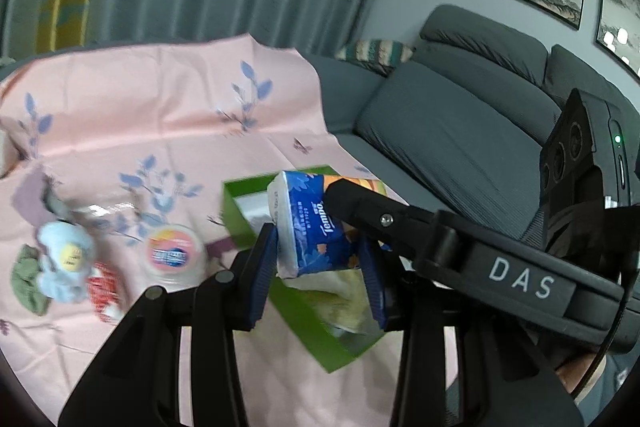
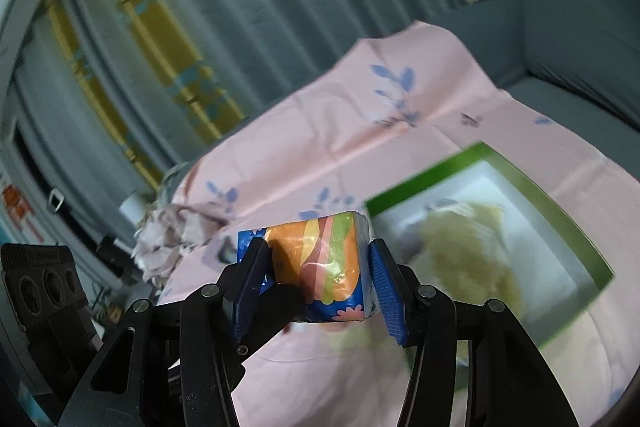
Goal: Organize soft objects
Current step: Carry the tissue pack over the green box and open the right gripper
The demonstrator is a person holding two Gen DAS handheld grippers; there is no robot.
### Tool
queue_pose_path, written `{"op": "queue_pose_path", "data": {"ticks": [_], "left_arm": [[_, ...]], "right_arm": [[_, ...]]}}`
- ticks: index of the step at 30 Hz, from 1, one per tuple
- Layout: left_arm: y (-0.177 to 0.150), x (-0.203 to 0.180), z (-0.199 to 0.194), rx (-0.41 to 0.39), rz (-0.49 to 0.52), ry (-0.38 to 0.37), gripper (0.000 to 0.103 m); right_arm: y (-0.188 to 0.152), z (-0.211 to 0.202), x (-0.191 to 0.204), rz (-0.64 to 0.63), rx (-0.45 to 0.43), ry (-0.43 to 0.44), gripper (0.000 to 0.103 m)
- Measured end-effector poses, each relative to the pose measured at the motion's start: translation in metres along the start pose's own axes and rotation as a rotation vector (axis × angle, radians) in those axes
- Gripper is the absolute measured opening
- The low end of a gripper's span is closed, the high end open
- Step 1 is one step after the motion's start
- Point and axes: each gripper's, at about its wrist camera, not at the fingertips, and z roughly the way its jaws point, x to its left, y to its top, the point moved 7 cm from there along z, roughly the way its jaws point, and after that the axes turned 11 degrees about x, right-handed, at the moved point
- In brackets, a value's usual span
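A blue and orange Tempo tissue pack hangs between both grippers above the green box. In the left wrist view my left gripper has its blue pads around the pack; the left pad touches it, the right pad stands a little off. The right gripper reaches in from the right and grips the pack's far end. In the right wrist view my right gripper is shut on the pack, left of the green box, which holds a beige fluffy thing.
A pink floral cloth covers the surface. On it at the left lie a light blue plush, a green scrunchie, a red and white packet and a round lidded tub. A grey sofa stands behind.
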Motion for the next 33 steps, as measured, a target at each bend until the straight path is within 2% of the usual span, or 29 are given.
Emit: {"op": "queue_pose_path", "data": {"ticks": [10, 18, 22, 27, 30, 32, 33], "left_arm": [[-0.006, -0.021, 0.05, 0.137, -0.015, -0.08, 0.038], [-0.016, -0.028, 0.091, 0.262, -0.047, -0.115, 0.037], [-0.021, -0.028, 0.104, 0.301, -0.066, -0.133, 0.037], [-0.026, -0.027, 0.111, 0.33, -0.079, -0.117, 0.037], [-0.025, -0.028, 0.107, 0.308, -0.06, -0.097, 0.043], [-0.024, -0.028, 0.101, 0.291, -0.053, -0.091, 0.057], [-0.023, -0.027, 0.097, 0.283, -0.048, -0.079, 0.059]], "right_arm": [[-0.003, 0.008, -0.06, 0.162, 0.044, -0.085, 0.054], [-0.008, 0.023, -0.103, 0.289, 0.102, -0.139, 0.054], [-0.012, 0.028, -0.117, 0.326, 0.124, -0.165, 0.054], [-0.015, 0.033, -0.125, 0.363, 0.148, -0.197, 0.054], [-0.013, 0.03, -0.123, 0.353, 0.134, -0.215, 0.054], [-0.011, 0.026, -0.121, 0.341, 0.116, -0.231, 0.054], [-0.009, 0.024, -0.12, 0.339, 0.109, -0.233, 0.055]]}}
